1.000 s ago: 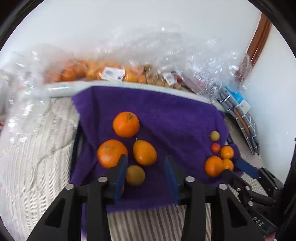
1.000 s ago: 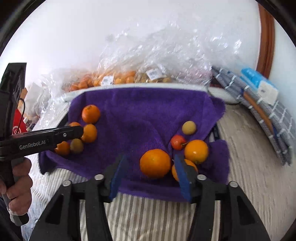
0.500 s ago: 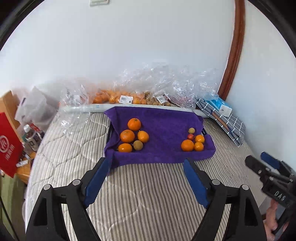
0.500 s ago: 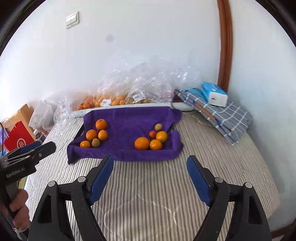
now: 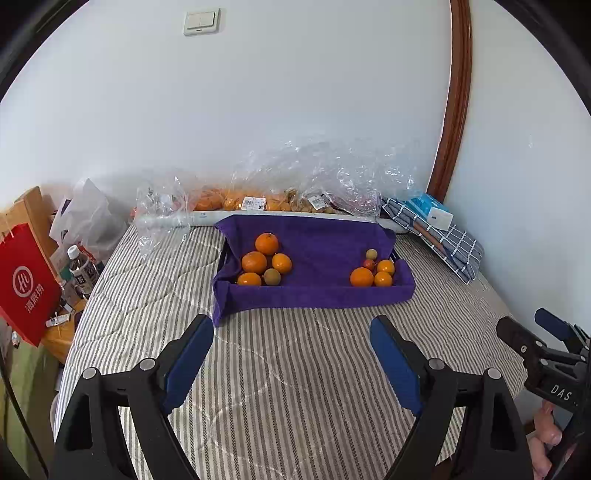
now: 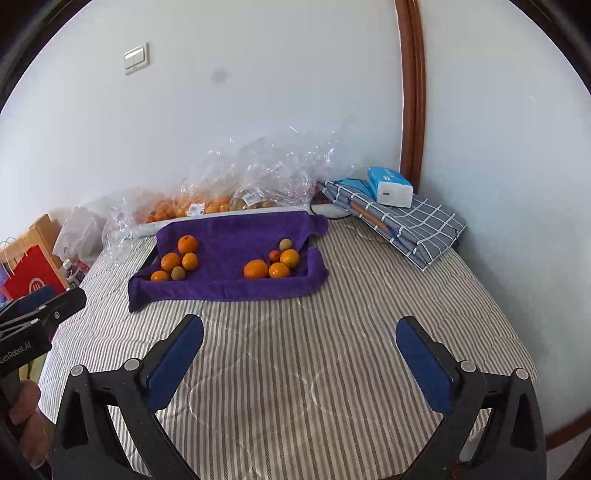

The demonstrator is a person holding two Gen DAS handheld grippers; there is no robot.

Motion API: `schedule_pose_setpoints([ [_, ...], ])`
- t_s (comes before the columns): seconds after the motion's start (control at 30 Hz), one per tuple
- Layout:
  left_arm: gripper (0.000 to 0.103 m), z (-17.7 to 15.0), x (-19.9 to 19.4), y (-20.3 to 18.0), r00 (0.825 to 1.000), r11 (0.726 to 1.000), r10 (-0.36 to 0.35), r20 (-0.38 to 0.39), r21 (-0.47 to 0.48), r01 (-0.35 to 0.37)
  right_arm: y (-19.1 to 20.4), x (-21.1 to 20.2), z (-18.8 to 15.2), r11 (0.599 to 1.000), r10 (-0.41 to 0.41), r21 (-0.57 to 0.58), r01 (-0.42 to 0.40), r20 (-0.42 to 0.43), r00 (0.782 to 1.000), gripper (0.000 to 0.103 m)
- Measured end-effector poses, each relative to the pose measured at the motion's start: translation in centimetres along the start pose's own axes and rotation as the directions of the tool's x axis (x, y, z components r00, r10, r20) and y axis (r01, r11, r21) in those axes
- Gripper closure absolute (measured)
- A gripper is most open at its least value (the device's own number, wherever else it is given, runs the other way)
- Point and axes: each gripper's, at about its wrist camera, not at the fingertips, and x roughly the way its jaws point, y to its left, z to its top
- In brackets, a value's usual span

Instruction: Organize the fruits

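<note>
Fruits in two clusters [image 5: 264,264] [image 5: 373,271] on purple-towelled tray [image 5: 314,291]; left gripper [image 5: 291,354] and right gripper [image 6: 299,354] wide apart, just opened, empty.

Striped bedspread [image 5: 288,369]. Far right corner: folded checked cloth [image 6: 417,225], blue tissue pack [image 6: 389,186] on top. Off left edge: red bag [image 5: 27,280], bottle [image 5: 82,269]. Wall: light switch [image 5: 200,21].
</note>
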Motion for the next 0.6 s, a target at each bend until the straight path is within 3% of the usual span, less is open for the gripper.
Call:
schedule_pose_setpoints([
  [0.6, 0.016, -0.8, -1.1, 0.7, 1.000, 1.000, 0.017, 0.011, -0.012, -0.017, 0.5, -1.1, -1.0, 1.000, -0.003, -0.008, 0.003, 0.001, 1.000, 0.001],
])
